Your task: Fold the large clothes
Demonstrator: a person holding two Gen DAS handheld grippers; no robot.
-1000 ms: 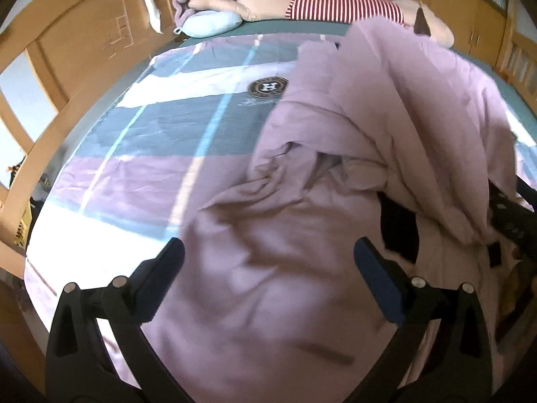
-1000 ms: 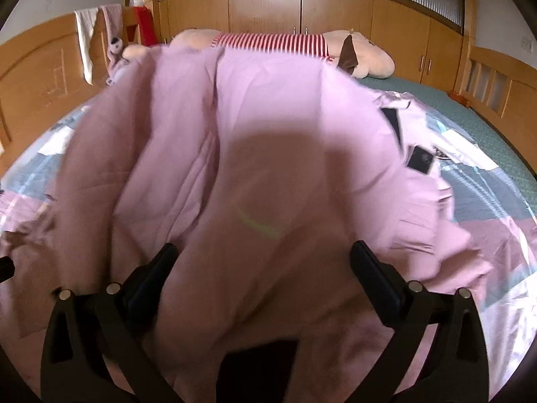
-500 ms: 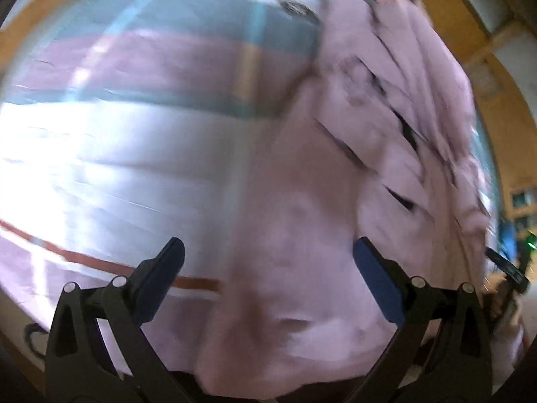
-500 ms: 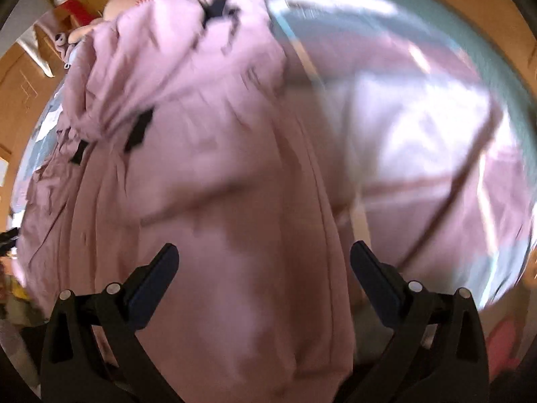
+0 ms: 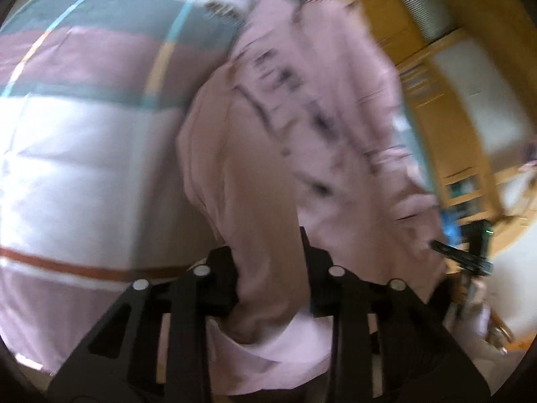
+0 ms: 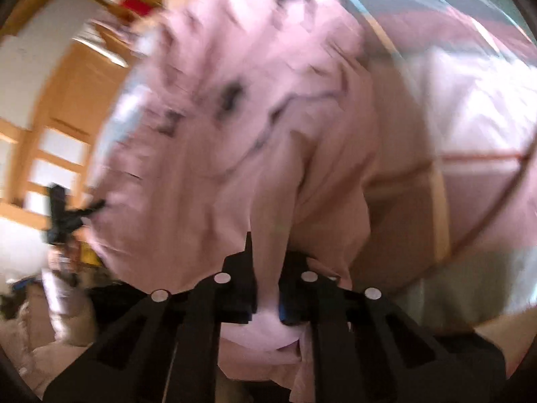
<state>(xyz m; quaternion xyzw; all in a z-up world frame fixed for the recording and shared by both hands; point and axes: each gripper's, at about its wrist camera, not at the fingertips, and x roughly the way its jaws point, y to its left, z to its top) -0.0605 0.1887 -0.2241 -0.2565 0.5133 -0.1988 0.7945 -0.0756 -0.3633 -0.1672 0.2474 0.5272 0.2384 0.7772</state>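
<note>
Left tongs (image 5: 268, 268) and right tongs (image 6: 266, 278) each clamped on crumpled pink fabric garment (image 5: 302, 107); draw hem taut toward 6 o'clock, evenly.

One pink garment (image 5: 302, 107), two grippers, left (image 5: 268, 268) and right (image 6: 268, 278), one striped bedspread (image 5: 84, 151)

The bed (image 5: 84, 154) is carrying a striped cover in pink, white and grey-green bands, with a thin brown line near its edge. The pink garment (image 5: 302, 107) is lying on it, stretching toward the far end, all blurred.
</note>
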